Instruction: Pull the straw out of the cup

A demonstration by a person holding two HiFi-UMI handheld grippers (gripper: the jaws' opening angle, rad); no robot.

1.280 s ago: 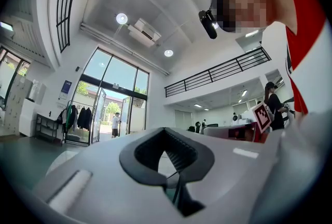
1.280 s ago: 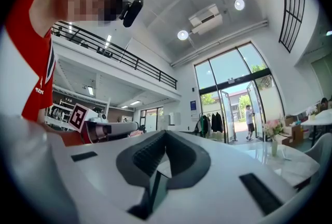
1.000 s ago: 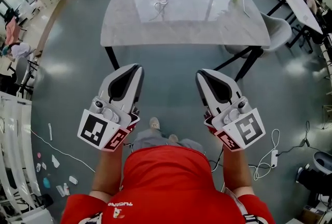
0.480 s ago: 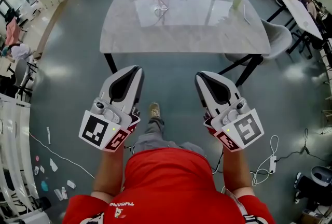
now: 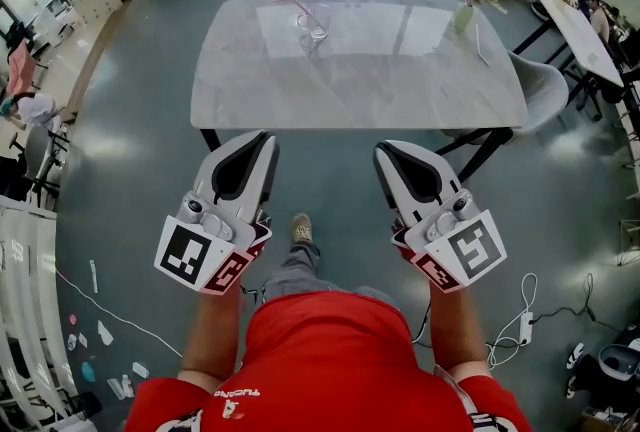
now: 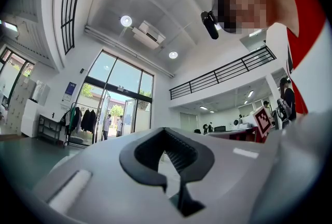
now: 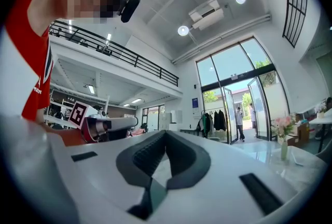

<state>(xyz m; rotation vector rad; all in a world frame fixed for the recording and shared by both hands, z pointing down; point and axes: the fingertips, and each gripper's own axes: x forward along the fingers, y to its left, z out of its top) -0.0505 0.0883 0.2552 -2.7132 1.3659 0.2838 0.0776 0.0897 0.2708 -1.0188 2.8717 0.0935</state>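
1. Underfoot, a glossy grey floor [image 5: 130,170] takes up most of the head view, with a white cable [image 5: 525,305] lying on it at the right.
2. Ahead stands a pale, marble-topped bench [image 5: 360,85] on dark legs.
3. At the bottom edge is the person's red shirt [image 5: 330,360], with one shoe [image 5: 300,227] showing just beyond it.
4. The left claw [image 5: 258,142] is held in front of the bench's near edge. Its jaws are pressed together and grip nothing.
5. The right claw [image 5: 392,156] is held beside it at the same height. Its jaws are likewise closed and empty.
6. A vase of pink flowers [image 5: 468,0] stands near the bench's far right corner.
7. A clear cup [image 5: 313,26] sits on the far part of the bench, left of centre and well apart from both claws.
8. The pink straw [image 5: 290,2] stands in the cup, its upper end bent over to the left.
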